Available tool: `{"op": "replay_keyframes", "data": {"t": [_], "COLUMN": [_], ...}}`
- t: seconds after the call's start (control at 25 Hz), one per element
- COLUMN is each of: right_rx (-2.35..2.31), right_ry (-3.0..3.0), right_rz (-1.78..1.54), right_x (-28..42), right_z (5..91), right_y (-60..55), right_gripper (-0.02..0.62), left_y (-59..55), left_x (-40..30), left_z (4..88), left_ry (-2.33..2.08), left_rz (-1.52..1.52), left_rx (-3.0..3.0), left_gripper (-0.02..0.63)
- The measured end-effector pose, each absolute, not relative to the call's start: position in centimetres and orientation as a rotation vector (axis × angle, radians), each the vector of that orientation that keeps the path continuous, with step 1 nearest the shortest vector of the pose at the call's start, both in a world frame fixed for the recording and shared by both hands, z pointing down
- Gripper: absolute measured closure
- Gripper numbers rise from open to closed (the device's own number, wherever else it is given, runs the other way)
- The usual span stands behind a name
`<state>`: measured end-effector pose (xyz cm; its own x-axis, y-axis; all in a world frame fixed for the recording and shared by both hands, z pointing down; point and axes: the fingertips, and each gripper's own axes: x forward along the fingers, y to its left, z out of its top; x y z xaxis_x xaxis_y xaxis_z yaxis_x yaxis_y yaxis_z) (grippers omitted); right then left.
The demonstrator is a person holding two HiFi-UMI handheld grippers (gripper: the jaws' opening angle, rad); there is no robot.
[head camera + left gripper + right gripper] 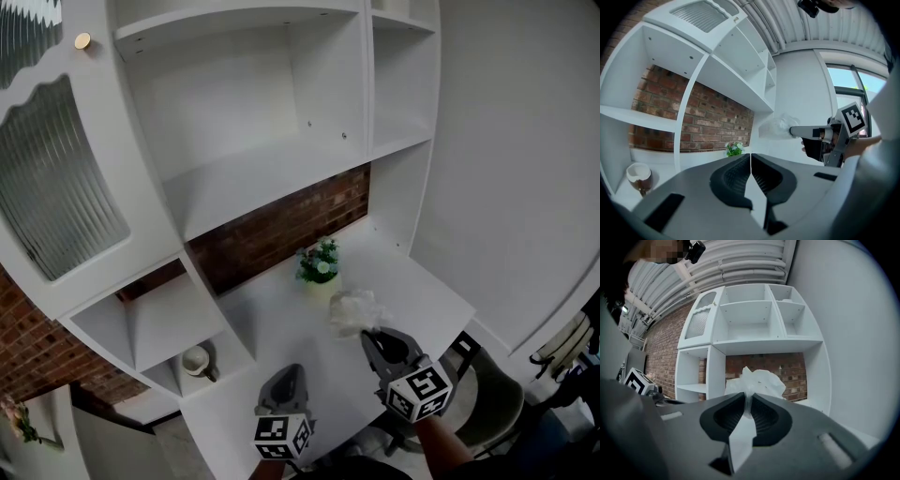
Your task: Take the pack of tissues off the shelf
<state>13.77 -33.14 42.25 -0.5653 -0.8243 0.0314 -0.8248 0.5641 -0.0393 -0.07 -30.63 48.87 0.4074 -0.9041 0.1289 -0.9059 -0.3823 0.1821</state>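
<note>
My right gripper (pixel 368 335) pinches the tissues (pixel 353 310); my left gripper (pixel 290 371) is shut, empty. They look off the shelf (pixel 253 178); next, lower them gently.

Shelf bay (pixel 253 178) open, plant (pixel 319 262) on desk (pixel 281 328) — cup (pixel 196 360) in cubby (pixel 155 323)

Crinkly plastic tissue pack (pixel 354 311); matt shelf (pixel 246 178)

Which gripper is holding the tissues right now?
The right gripper: its jaws are pinched on the tissue pack, which sticks out past them. The left gripper is shut with nothing between its jaws.
</note>
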Motion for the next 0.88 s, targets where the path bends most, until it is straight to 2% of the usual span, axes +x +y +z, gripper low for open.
{"op": "replay_keyframes", "data": {"t": [0.88], "right_rx": [1.543], "right_ry": [-2.657], "right_rz": [0.318], "right_x": [15.4], "right_z": [50.7], "right_y": [-29.0], "right_gripper": [0.546], "left_y": [-27.5], "left_x": [0.5], "left_z": [53.7], "left_ry": [-1.552], "left_rz": [0.047], "left_rx": [2.356], "left_gripper": [0.594]}}
